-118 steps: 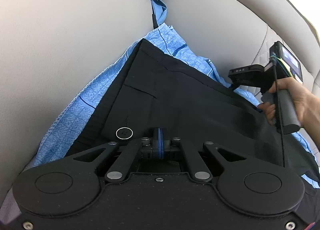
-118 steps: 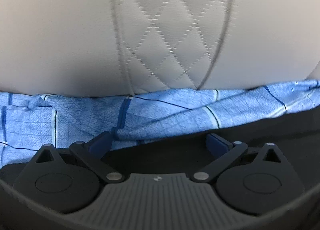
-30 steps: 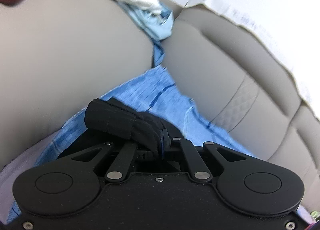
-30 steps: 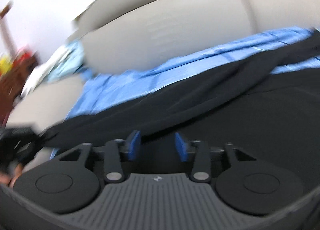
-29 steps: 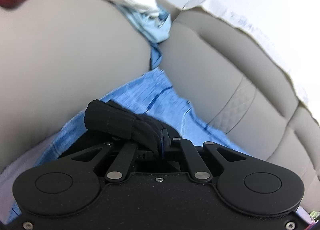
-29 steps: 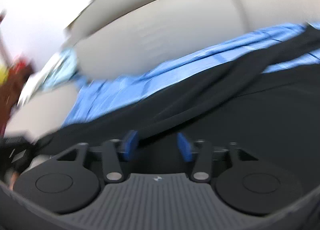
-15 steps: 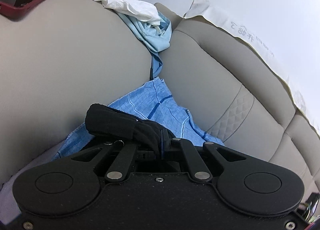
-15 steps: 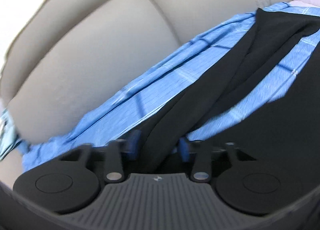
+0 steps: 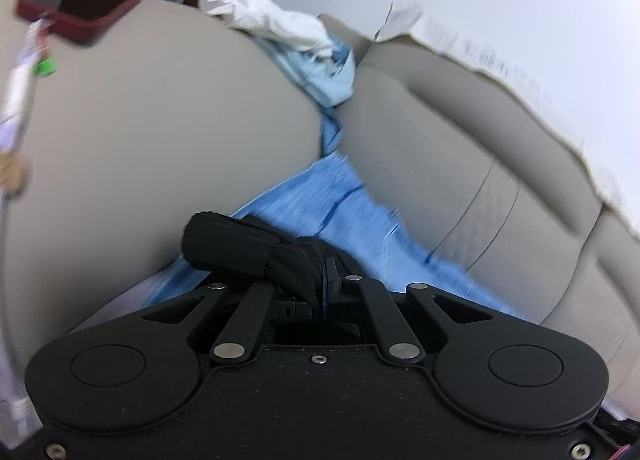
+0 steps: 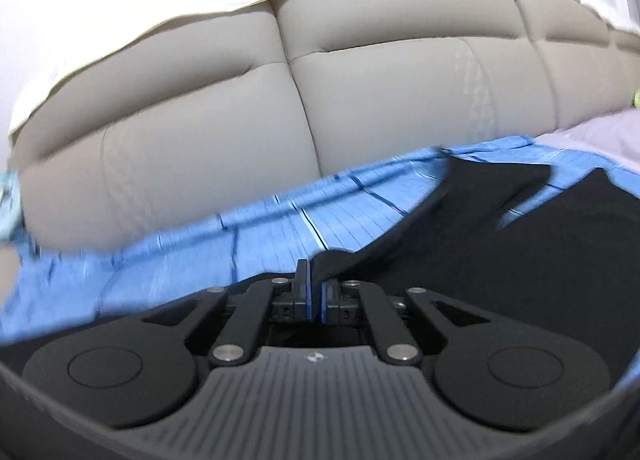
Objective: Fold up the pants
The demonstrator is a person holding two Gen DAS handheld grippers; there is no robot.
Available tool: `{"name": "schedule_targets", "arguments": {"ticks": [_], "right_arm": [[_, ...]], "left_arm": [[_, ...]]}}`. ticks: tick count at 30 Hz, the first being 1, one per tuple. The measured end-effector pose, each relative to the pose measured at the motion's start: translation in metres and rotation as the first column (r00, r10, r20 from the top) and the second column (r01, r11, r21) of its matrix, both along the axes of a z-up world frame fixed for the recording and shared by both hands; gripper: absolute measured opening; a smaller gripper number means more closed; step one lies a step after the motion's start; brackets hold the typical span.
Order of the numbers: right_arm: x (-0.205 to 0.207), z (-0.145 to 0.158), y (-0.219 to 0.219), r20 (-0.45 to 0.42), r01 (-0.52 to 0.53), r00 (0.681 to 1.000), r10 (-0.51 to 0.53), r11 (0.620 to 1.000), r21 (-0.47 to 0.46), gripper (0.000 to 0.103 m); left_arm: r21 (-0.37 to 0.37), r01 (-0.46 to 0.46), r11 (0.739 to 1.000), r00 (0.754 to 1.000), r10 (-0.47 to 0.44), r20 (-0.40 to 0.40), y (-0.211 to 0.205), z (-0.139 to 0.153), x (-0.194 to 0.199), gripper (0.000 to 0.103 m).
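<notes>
The black pants [image 10: 560, 244] lie on a blue checked cloth [image 10: 280, 232] spread over the sofa seat. In the right wrist view a strip of the pants runs up from the right into my right gripper [image 10: 315, 280], whose blue pads are shut on the black fabric. In the left wrist view my left gripper [image 9: 320, 280] is shut on a bunched black fold of the pants [image 9: 240, 240], held above the blue cloth [image 9: 352, 211]. The rest of the pants is hidden below the left gripper's body.
A grey sofa with an armrest [image 9: 160, 139] and back cushions [image 10: 280, 99] surrounds the cloth. A red phone [image 9: 80, 3] lies on the armrest. White and light-blue clothes [image 9: 304, 47] are heaped in the corner. A pale lilac cloth [image 10: 600, 135] lies at the far right.
My right gripper has closed on a strip of the pants and swung across toward the sofa back. The left gripper has shifted a little, still holding its fold.
</notes>
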State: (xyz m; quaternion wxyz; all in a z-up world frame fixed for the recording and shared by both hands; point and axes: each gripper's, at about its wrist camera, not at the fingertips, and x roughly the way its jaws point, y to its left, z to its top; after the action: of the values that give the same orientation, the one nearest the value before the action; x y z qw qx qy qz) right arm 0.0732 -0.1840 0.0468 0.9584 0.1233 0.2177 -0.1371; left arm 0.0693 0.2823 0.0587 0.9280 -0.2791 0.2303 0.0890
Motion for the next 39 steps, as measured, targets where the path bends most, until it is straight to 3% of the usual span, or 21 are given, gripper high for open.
{"name": "schedule_targets", "arguments": {"ticks": [5,10,11,12,17,22,25,27,30,33,38,39], "right_arm": [[-0.055,-0.029,0.004,-0.081,0.003,0.997,-0.004,1.000,-0.007,0.005],[-0.082,-0.036,0.015,-0.107,0.001,0.994,-0.013,0.994,-0.109,0.010],[-0.079,-0.036,0.014,-0.108,0.023,0.993,-0.039,0.989,-0.144,0.032],[-0.074,-0.039,0.013,-0.111,0.050,0.991,-0.070,0.983,-0.176,0.036],[-0.021,-0.042,-0.022,-0.118,0.183,0.968,-0.223,0.941,-0.283,0.036],[0.041,-0.036,-0.073,-0.182,0.248,0.929,-0.323,0.906,-0.343,0.037],[0.064,-0.029,-0.102,-0.196,0.274,0.916,-0.349,0.904,-0.329,0.037],[0.070,-0.020,-0.121,-0.187,0.249,0.935,-0.300,0.935,-0.254,0.057],[0.097,-0.008,-0.131,-0.224,0.103,0.964,-0.144,0.977,-0.185,0.085],[0.149,-0.008,-0.129,-0.315,0.030,0.945,-0.091,0.981,-0.191,0.087],[0.208,-0.034,-0.132,-0.441,0.061,0.887,-0.136,0.981,-0.182,0.090],[0.211,-0.037,-0.136,-0.432,0.088,0.887,-0.163,0.978,-0.188,0.086]], "left_arm": [[0.059,-0.001,0.998,0.996,0.006,-0.085,-0.007,-0.023,-0.030,0.005],[0.051,-0.018,0.999,0.993,0.024,-0.118,0.000,-0.036,-0.039,0.006],[0.057,-0.023,0.998,0.990,0.031,-0.135,0.000,-0.039,-0.037,0.006],[0.065,-0.028,0.998,0.988,0.037,-0.150,0.000,-0.042,-0.035,0.006],[0.126,-0.010,0.992,0.985,0.031,-0.167,-0.007,-0.046,-0.034,0.006],[0.098,-0.013,0.995,0.985,0.030,-0.168,-0.003,-0.049,-0.032,0.008],[0.099,-0.014,0.995,0.985,0.031,-0.171,-0.003,-0.049,-0.030,0.009],[0.107,-0.017,0.994,0.984,0.035,-0.173,-0.005,-0.048,-0.027,0.010],[0.110,-0.026,0.994,0.983,0.045,-0.177,-0.007,-0.048,-0.024,0.010],[0.136,-0.028,0.990,0.982,0.053,-0.182,-0.011,-0.048,-0.021,0.011],[0.183,-0.030,0.983,0.981,0.064,-0.185,-0.019,-0.048,-0.019,0.012],[0.187,-0.030,0.982,0.980,0.065,-0.186,-0.019,-0.048,-0.018,0.012]]}}
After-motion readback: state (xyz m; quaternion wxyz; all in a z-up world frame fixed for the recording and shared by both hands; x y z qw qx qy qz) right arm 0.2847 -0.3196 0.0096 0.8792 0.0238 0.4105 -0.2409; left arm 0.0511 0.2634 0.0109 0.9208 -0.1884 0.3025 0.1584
